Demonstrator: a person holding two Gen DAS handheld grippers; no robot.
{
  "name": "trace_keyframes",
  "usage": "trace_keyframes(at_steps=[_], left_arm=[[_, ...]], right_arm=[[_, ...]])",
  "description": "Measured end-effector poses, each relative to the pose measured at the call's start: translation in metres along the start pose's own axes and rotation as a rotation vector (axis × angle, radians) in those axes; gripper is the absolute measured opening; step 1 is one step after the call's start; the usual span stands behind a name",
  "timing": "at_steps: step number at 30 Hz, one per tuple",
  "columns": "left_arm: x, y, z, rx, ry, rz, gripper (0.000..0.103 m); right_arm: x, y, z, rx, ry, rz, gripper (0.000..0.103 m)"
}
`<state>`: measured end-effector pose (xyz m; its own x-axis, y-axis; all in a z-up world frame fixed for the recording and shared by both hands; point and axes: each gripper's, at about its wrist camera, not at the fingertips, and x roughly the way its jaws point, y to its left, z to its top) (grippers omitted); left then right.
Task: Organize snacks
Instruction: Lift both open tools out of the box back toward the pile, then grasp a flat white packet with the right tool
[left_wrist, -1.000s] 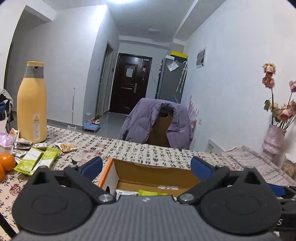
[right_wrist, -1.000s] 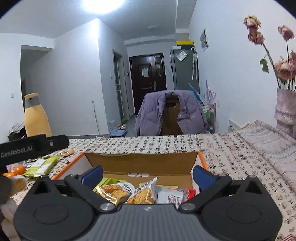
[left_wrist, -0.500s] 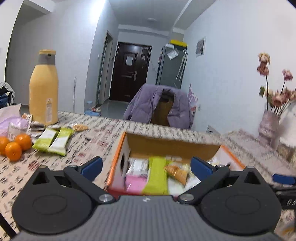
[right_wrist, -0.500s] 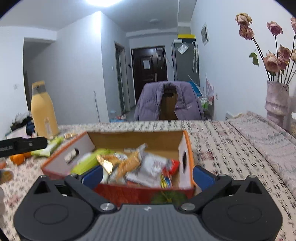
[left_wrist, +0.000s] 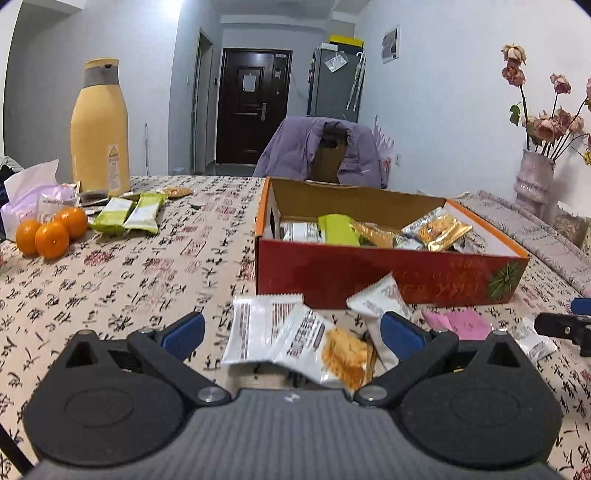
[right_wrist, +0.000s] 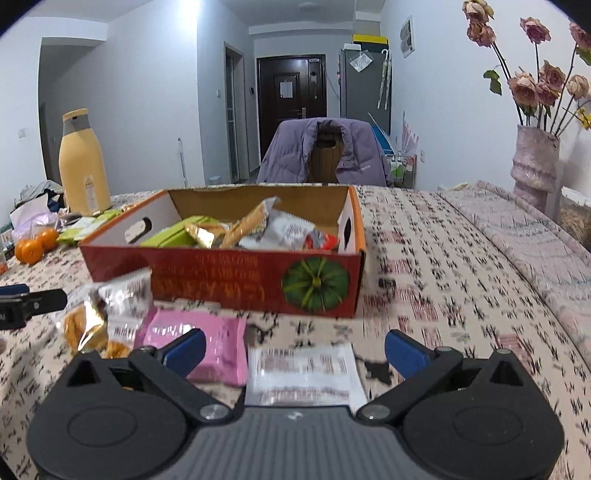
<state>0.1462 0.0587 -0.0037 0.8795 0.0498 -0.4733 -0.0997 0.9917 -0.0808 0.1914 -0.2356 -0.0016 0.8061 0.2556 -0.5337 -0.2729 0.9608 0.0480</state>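
A red cardboard box (left_wrist: 388, 280) (right_wrist: 236, 284) with an orange rim holds several snack packets. In front of it loose packets lie on the patterned cloth: white ones (left_wrist: 266, 328), a pink one (right_wrist: 207, 343) (left_wrist: 461, 323) and a white one (right_wrist: 303, 369). My left gripper (left_wrist: 291, 328) is open, low over the white packets, nothing held. My right gripper (right_wrist: 293, 345) is open above the pink and white packets, empty too. Its dark finger (left_wrist: 561, 326) shows at the right edge of the left wrist view.
At the far left stand a tall yellow bottle (left_wrist: 99, 129), three oranges (left_wrist: 51, 232), green packets (left_wrist: 125, 218) and a tissue bag (left_wrist: 33, 195). A vase of dried roses (right_wrist: 535, 162) stands far right. A chair with a purple jacket (left_wrist: 321, 151) is behind the table.
Both grippers have pulled back toward the near edge and tilted down. The box now lies further ahead, and the loose packets in front of it have come into view.
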Motion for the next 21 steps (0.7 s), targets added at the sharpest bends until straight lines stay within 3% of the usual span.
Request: trace_keyframes(at_steps=[9,16,21], left_arm=[[0.002,-0.001,-0.012,0.003,0.025,0.002,0.103],[0.004,0.002,-0.014,-0.017,0.027,-0.010,0.103],[0.005,0.003,-0.015,-0.028,0.028,-0.013,0.103]], right_arm=[[-0.001,0.001,-0.016,-0.014,0.055,-0.033,0.103],[0.026,-0.006,-0.017,-0.006,0.159,-0.086,0.103],[0.045,-0.013,-0.010,0.024,0.199,-0.071,0.103]])
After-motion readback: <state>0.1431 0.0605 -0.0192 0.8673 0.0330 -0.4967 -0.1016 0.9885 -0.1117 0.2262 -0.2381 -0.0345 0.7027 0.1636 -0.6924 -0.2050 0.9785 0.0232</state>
